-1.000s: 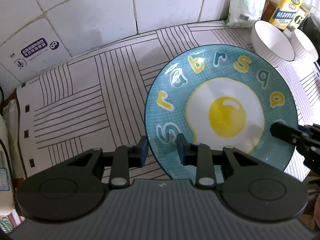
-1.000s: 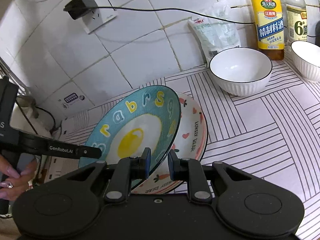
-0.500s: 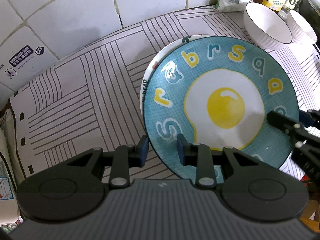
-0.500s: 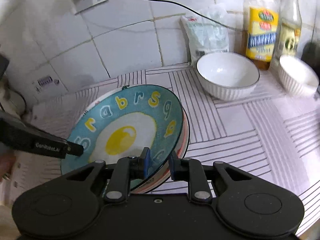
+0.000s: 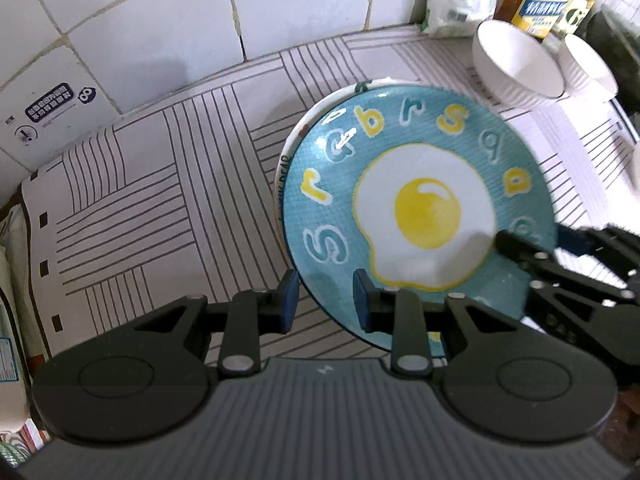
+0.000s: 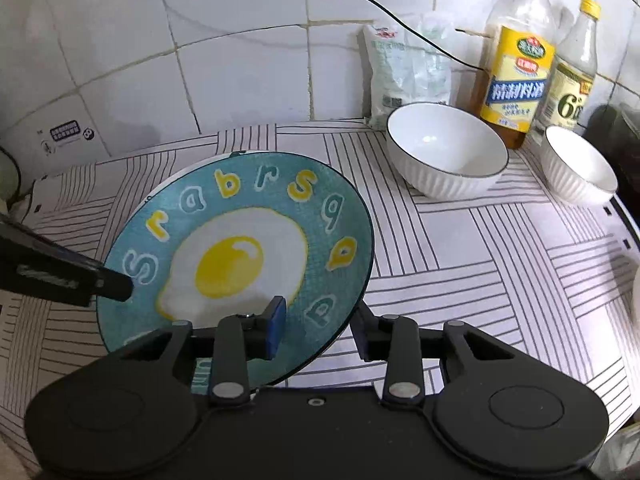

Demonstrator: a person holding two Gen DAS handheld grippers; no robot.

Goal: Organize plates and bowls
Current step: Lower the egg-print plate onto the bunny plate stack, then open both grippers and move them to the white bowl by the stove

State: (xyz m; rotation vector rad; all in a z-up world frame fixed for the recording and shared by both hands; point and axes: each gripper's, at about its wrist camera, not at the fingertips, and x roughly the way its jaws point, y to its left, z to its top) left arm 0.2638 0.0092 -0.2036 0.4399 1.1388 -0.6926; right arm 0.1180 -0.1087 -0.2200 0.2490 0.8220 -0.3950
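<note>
the blue egg plate (image 6: 240,248) sits stacked on the white plate (image 5: 304,128); right gripper (image 6: 318,330) and left gripper (image 5: 322,300) both gape, straddling its rim, gripping nothing; two white bowls (image 6: 444,152) beyond the plate remain unstacked

Left gripper (image 5: 325,300) fingers spread apart; right gripper (image 6: 318,328) fingers likewise parted.

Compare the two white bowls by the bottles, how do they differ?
The left bowl looks wider than the right bowl, though it is nearer the camera. The left bowl shows a dark rim line; the right bowl's rim looks plain. Both are white, ribbed outside, upright and empty.
</note>
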